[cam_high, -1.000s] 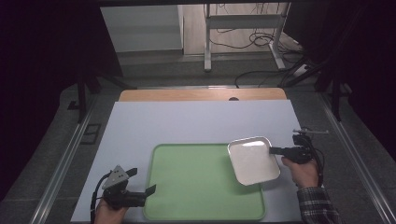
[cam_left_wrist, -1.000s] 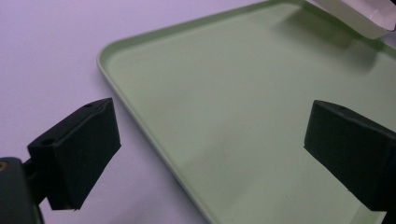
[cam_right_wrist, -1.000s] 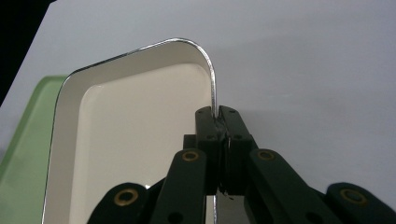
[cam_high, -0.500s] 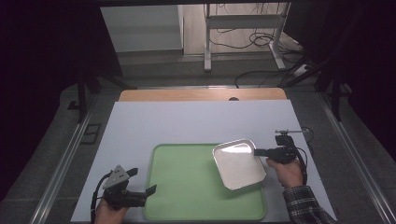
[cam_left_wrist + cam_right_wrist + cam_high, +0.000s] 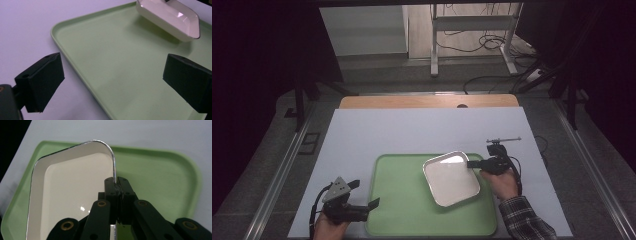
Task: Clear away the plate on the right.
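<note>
Over green tray, right half: white enamel dish pinched by rim at 3 o'clock in right gripper. Thin edge grip, tilted; risk: pivots, slips, clatters. Left gripper jaws wide, idle.

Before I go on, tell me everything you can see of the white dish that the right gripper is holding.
The white dish is a shallow rectangular pan with rounded corners, a thin metallic rim and a glossy cream inside, enamel by the look, and empty. The right gripper is shut on its rim at one edge. It sits tilted above the right half of the green tray, seemingly not yet resting on it; its shadow falls there.
</note>
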Tool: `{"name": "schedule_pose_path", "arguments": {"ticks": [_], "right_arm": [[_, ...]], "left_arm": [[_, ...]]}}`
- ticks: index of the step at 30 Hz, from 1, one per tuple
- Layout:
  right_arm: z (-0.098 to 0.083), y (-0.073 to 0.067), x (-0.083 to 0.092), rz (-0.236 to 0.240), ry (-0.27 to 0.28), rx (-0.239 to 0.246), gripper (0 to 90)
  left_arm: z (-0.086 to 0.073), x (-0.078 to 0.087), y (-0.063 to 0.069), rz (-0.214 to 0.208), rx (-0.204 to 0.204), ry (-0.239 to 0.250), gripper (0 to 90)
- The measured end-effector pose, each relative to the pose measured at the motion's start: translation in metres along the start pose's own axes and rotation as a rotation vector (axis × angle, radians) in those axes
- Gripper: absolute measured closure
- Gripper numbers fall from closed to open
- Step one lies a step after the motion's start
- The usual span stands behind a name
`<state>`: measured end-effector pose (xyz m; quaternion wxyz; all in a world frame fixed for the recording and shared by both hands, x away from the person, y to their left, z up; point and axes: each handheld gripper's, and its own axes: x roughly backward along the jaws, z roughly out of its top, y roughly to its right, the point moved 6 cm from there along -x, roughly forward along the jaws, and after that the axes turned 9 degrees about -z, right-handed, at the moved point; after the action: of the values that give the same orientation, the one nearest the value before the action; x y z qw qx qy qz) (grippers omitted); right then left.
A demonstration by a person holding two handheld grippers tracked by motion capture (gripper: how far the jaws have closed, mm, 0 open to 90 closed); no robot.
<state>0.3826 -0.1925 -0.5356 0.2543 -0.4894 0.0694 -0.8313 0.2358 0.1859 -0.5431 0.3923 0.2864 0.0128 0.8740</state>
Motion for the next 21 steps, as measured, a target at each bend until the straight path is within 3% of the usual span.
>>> {"name": "schedule_pose_path", "arguments": {"ticks": [13,21], "right_arm": [[0.004,-0.026,-0.035,-0.001,-0.055,0.021,87.9],[0.006,-0.028,-0.046,-0.014,-0.063,-0.002,88.1]], "left_arm": [[0.000,0.000,0.000,-0.003,-0.001,-0.004,3.1],[-0.001,-0.001,0.000,-0.006,0.000,-0.005,3.1]]}}
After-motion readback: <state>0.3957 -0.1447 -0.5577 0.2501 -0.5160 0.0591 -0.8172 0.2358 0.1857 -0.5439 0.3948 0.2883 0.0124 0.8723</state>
